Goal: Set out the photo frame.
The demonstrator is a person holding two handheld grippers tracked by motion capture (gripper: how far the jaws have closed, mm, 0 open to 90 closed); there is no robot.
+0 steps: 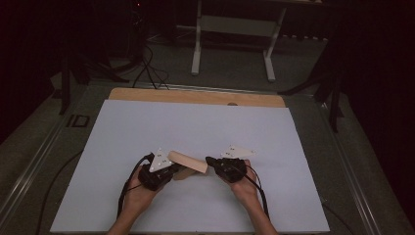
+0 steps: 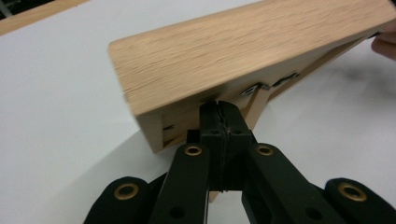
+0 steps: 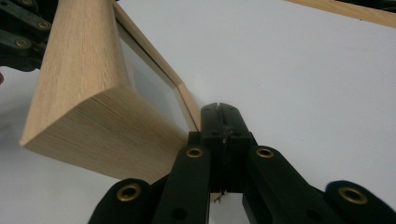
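Note:
A light wooden box (image 1: 188,162) is tilted up off the white sheet between my two grippers. My left gripper (image 1: 177,170) is at its left end with the jaws together. In the left gripper view the shut tips of the left gripper (image 2: 218,106) touch the lower edge of the box (image 2: 243,51), beside a small metal fitting (image 2: 254,88). My right gripper (image 1: 208,160) is at the right end. In the right gripper view, the right gripper (image 3: 219,108) stands shut next to the corner of a thin wooden frame (image 3: 154,56) under the box's thick part (image 3: 79,93). Nothing shows between either pair of jaws.
The white sheet (image 1: 195,127) covers a wooden board (image 1: 195,97) whose far edge shows. Black cables (image 1: 125,191) trail from both grippers toward the near edge. A white desk frame (image 1: 235,29) stands on the floor beyond the table. Both forearms enter from the bottom.

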